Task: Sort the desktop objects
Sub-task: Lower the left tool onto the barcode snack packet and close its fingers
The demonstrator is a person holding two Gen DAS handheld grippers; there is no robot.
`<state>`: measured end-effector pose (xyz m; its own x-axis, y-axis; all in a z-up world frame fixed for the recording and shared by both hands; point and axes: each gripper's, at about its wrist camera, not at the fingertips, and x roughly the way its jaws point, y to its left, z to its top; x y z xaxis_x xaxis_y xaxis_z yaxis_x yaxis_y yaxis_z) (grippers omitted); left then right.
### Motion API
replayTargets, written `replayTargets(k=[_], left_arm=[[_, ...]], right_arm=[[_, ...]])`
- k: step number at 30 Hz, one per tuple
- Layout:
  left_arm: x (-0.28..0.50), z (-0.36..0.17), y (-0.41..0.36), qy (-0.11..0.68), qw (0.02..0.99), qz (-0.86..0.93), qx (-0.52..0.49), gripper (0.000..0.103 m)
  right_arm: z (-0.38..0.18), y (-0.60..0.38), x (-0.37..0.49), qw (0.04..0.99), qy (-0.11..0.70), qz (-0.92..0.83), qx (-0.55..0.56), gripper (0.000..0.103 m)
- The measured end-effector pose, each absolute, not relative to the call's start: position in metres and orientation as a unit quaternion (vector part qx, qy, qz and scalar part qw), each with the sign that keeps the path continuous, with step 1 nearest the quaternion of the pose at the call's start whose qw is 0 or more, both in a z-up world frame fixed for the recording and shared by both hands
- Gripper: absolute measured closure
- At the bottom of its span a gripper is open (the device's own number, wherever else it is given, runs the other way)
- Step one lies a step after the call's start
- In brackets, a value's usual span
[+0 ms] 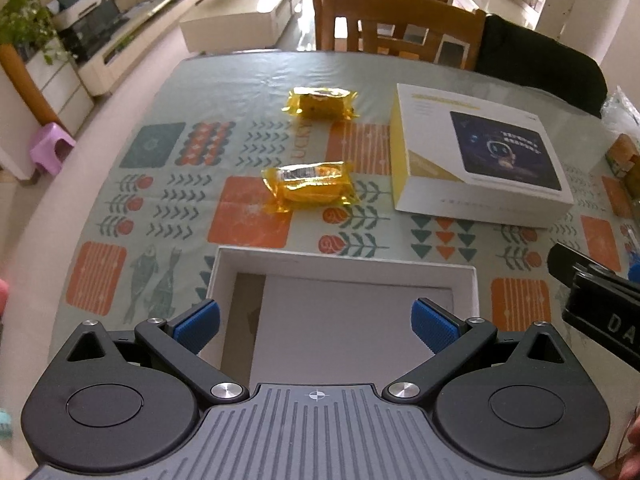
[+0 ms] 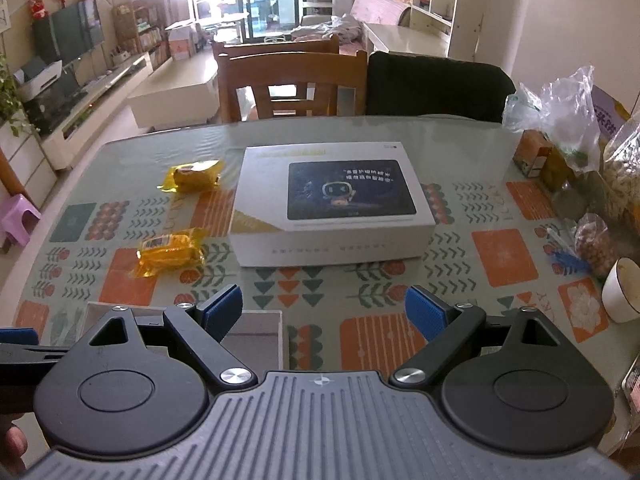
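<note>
Patterned tablecloth [image 1: 168,208] bearing two yellow packets: near packet [image 1: 310,188], long axis crosswise, lies just beyond the open tray [image 1: 344,266] dead ahead of the left gripper [image 1: 316,326], nearer than the right gripper [image 2: 324,314]; both spread, empty.

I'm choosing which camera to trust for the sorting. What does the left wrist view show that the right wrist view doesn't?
Only the left wrist view shows the open white tray's whole bare inside, under the open left gripper. Only the right wrist view shows the plastic bags, small cartons and white bowl along the table's right edge. Both show the two yellow snack packets, the tablet box and the wooden chairs.
</note>
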<state>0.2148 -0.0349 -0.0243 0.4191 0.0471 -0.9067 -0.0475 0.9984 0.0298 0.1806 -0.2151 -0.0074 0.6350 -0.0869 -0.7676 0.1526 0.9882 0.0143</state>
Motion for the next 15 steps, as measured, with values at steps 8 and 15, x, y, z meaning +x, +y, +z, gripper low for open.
replayTargets(k=[8,15], left_arm=[[0.255,-0.039,-0.015,0.566,0.822,0.050,-0.050,0.000],[0.290,-0.053,-0.007,0.583,0.808,0.055,-0.069,0.000]], right_arm=[[-0.019,-0.205,0.212,0.892,0.446,-0.067,0.027,0.000],[-0.025,-0.203,0.237,0.887,0.456,-0.069,0.016,0.000]])
